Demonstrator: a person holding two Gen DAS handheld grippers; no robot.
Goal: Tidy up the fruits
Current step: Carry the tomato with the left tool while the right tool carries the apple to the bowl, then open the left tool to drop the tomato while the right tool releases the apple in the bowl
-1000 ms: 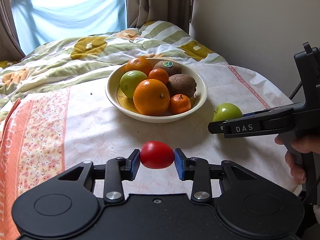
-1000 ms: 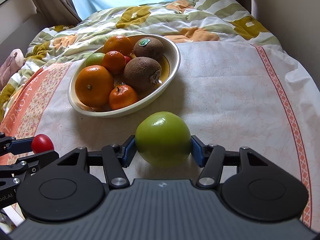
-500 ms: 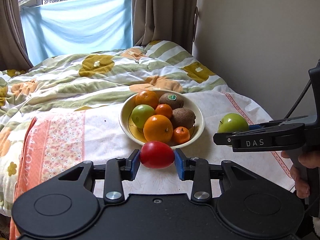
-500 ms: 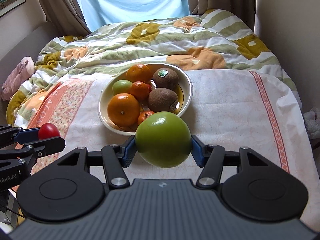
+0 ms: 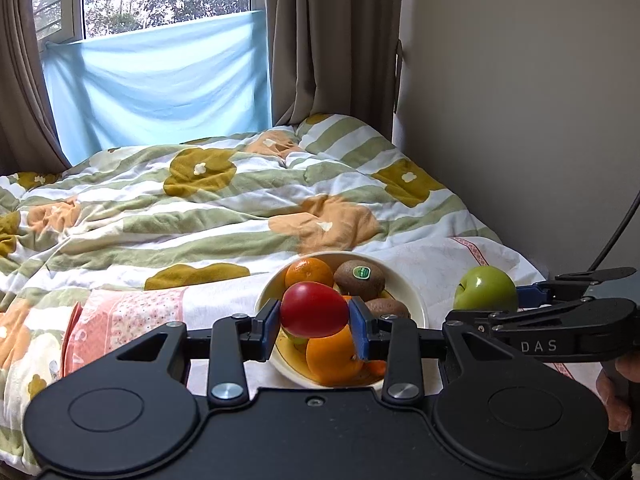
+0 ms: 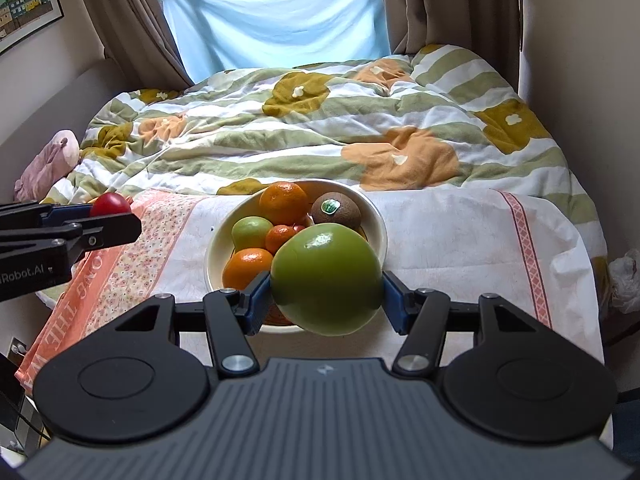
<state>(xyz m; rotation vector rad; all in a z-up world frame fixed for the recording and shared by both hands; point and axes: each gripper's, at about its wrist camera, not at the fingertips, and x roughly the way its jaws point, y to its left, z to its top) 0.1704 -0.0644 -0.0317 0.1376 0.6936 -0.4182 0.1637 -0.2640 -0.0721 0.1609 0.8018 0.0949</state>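
While the red tomato (image 5: 314,311) sits pinched between the blue pads of the left gripper (image 5: 315,320), its long axis lying crosswise from pad to pad, the big green apple (image 6: 326,278) is clamped the same way in the right gripper (image 6: 326,294); both fruits hang in the air above the cloth-covered table (image 6: 460,236), neither touching it. Ahead of and below both pairs of tongs stands the cream bowl (image 6: 378,224), near the table's far edge where the quilt (image 6: 320,132) begins, already holding oranges (image 6: 283,202), a small green apple (image 6: 252,232) and stickered kiwis (image 6: 335,209). Seen from the left wrist, the tomato hangs directly in front of the bowl's middle, while the right gripper's apple hangs off to the bowl's right side. Judging by that, the left hand seems better lined up for a drop: forward and down, then release over a gap between fruits. The bowl looks crowded, so a round fruit could roll off the heap.
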